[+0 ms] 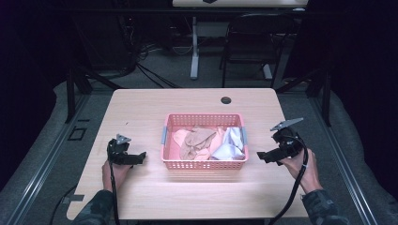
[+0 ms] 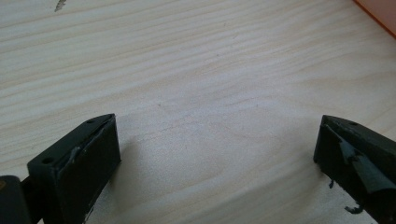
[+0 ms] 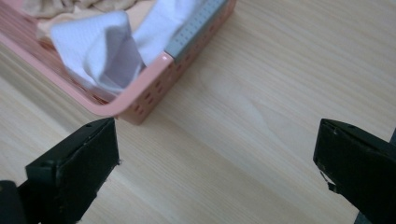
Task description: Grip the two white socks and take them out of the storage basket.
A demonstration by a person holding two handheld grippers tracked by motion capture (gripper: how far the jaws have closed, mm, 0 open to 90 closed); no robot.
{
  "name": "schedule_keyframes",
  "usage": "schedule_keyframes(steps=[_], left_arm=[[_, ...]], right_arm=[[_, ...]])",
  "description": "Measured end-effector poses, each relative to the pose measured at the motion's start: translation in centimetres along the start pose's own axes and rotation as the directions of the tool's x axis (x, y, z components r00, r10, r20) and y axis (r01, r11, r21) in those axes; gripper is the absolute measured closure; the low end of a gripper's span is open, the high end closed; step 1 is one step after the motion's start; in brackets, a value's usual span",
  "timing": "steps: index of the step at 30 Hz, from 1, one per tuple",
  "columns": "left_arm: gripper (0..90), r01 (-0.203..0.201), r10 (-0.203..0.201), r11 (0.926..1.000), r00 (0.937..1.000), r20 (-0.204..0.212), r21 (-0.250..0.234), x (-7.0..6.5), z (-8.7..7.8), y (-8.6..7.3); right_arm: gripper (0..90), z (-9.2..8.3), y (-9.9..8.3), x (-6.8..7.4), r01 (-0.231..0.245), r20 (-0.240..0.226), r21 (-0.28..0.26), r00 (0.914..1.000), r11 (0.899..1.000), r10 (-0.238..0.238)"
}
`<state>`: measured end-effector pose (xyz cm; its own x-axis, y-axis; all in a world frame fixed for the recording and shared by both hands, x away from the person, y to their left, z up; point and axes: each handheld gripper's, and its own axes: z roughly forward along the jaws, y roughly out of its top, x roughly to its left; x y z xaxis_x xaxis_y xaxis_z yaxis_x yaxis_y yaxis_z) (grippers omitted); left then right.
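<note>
A pale wooden table (image 1: 141, 108) with a round black cable hole (image 1: 226, 100) near its far edge stands on grey carpet (image 1: 42, 140). Beyond it, a black metal-framed chair (image 1: 253, 42) and a white desk leg (image 1: 194, 47) stand in a dark room.

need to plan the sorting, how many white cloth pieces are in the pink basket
2 that I can make out: white cloth pieces, both at the right end of the pink plastic basket, beside the beige garments. More may be hidden underneath.
</note>
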<state>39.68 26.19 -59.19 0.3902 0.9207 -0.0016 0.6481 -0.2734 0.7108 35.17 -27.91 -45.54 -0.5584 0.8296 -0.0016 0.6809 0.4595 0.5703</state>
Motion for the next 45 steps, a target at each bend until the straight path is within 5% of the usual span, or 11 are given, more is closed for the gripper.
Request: schedule_keyframes(steps=[12,23,29,35,45], left_arm=[[0.3,0.0,0.0,1.0,1.0,0.0,0.0,0.0,0.0,0.0],[0.3,-0.001,0.001,1.0,1.0,0.001,0.0,0.0,0.0,0.0],[0.3,-0.001,0.001,1.0,1.0,0.001,0.0,0.0,0.0,0.0],[0.3,-0.001,0.001,1.0,1.0,0.001,0.0,0.0,0.0,0.0],[0.3,-0.002,0.002,1.0,1.0,0.001,0.001,0.0,0.0,0.0]], right_arm=[[0.0,-0.2,3.5,3.5,0.1,-0.046,-0.016,0.9938,0.995,-0.101],[1.8,1.7,5.6,6.0,0.159,-0.105,0.022,0.9822,0.987,-0.156],[20.5,3.3,5.9,6.2,0.141,-0.143,0.067,0.981,0.988,-0.13],[47.3,4.8,5.7,6.4,0.14,-0.121,0.123,0.9847,0.983,-0.125],[62.4,5.2,5.4,6.1,0.12,-0.114,0.183,0.9884,0.976,-0.1]])
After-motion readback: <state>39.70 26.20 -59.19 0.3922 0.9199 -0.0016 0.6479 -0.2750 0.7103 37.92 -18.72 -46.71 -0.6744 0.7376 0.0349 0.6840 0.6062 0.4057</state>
